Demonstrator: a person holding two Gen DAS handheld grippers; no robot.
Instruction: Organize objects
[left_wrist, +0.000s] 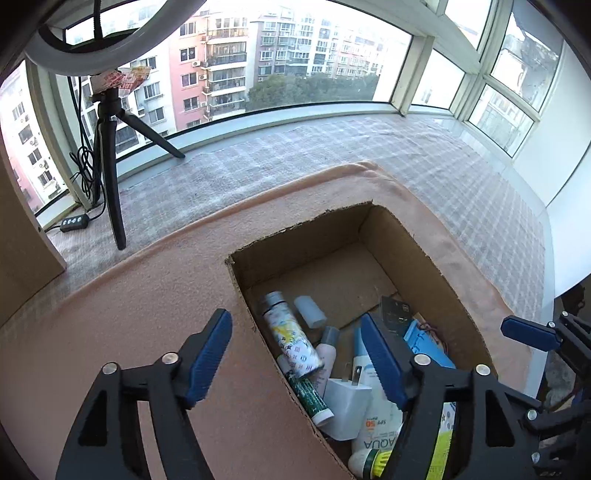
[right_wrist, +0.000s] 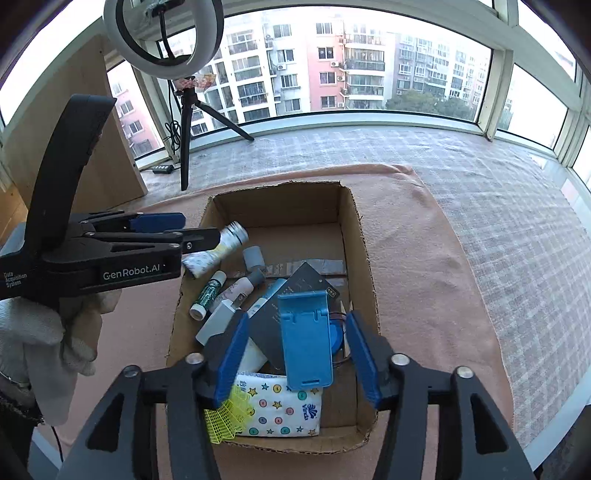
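The cardboard box sits open on a pink cloth, right under both tools, and it is full of small things. In the right wrist view, a blue phone stand lies in the box right between the two blue fingers of the right gripper. The jaws stand apart and the pads do not touch the stand, so this tool holds nothing. Under the stand lies a dark flat card. Nearer the tool is a tissue pack with stars and dots, and a yellow net lies just beside it. To the left of the tool's fingers are a white plug, a green tube, a pink bottle and a small grey cap. At the far left of the box lies a white patterned bottle, just past the tip of the left gripper. A hand in a white glove holds that tool. In the left wrist view, the left gripper has its jaws wide and empty, one finger over the cloth and one over the box. Below it lies a white sunscreen bottle. Farther away, past the box, are a grey checked mat, a black tripod with a ring light, and big windows with tall buildings outside.
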